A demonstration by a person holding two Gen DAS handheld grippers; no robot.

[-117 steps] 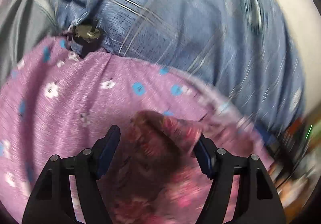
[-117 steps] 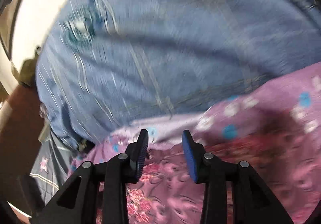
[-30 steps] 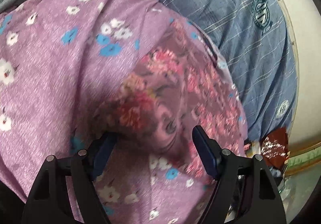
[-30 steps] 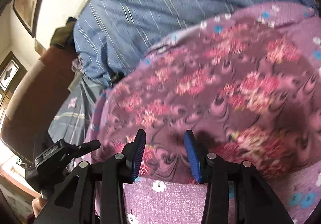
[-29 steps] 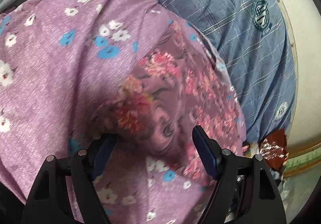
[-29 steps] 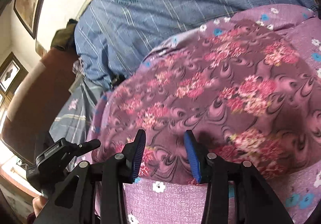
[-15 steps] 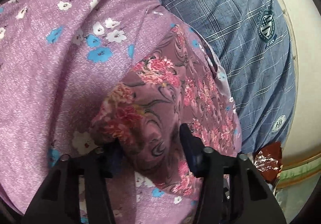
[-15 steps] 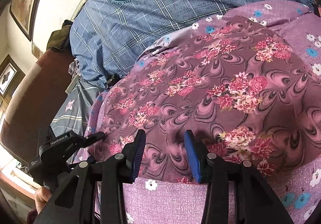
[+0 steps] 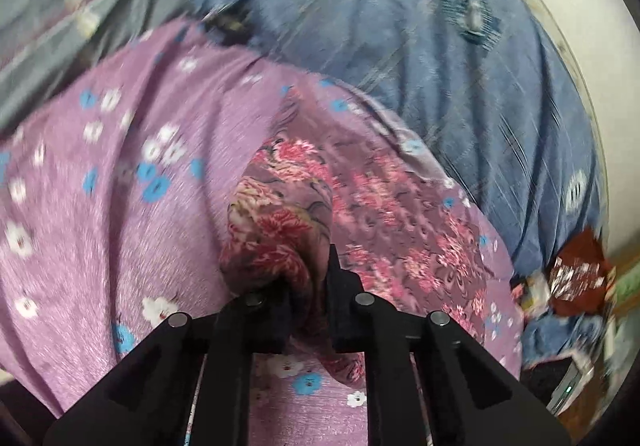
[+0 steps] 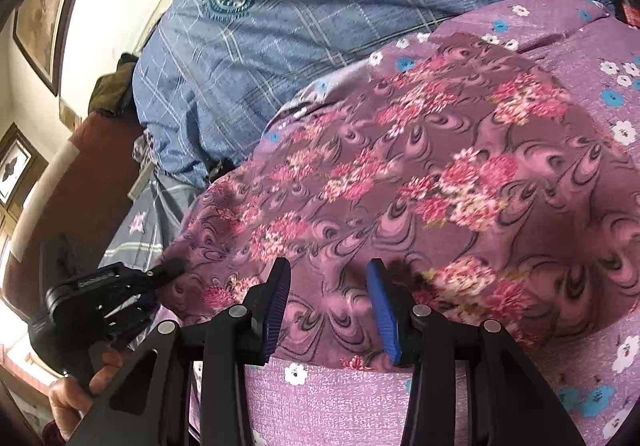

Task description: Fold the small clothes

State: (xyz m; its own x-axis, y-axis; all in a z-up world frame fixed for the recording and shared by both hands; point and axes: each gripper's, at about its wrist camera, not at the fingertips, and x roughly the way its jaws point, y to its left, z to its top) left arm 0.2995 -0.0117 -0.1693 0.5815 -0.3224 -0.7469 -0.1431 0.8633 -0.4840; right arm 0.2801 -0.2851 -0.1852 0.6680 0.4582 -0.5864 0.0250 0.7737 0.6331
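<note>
A small maroon cloth with pink flowers (image 10: 440, 166) lies spread on a lilac flowered sheet (image 10: 340, 406). My left gripper (image 9: 308, 278) is shut on a bunched corner of that cloth (image 9: 280, 214), which stands up a little off the sheet; this view is blurred. In the right wrist view the left gripper (image 10: 172, 270) shows at the cloth's left corner, held by a person's hand (image 10: 80, 386). My right gripper (image 10: 328, 282) stands open over the cloth's near edge, the fabric lying flat between its blue pads (image 10: 280, 286).
A blue plaid blanket with a crest (image 10: 300, 26) is heaped beyond the cloth. A grey patterned sheet (image 9: 60, 6) lies at the far left. A red-brown packet (image 9: 580, 266) and clutter sit at the right edge. Framed pictures (image 10: 36, 6) hang on the wall.
The left jaws have closed on the cloth's bunched corner and lifted it, and the left view has swung. The right gripper has stayed where it was, still open.
</note>
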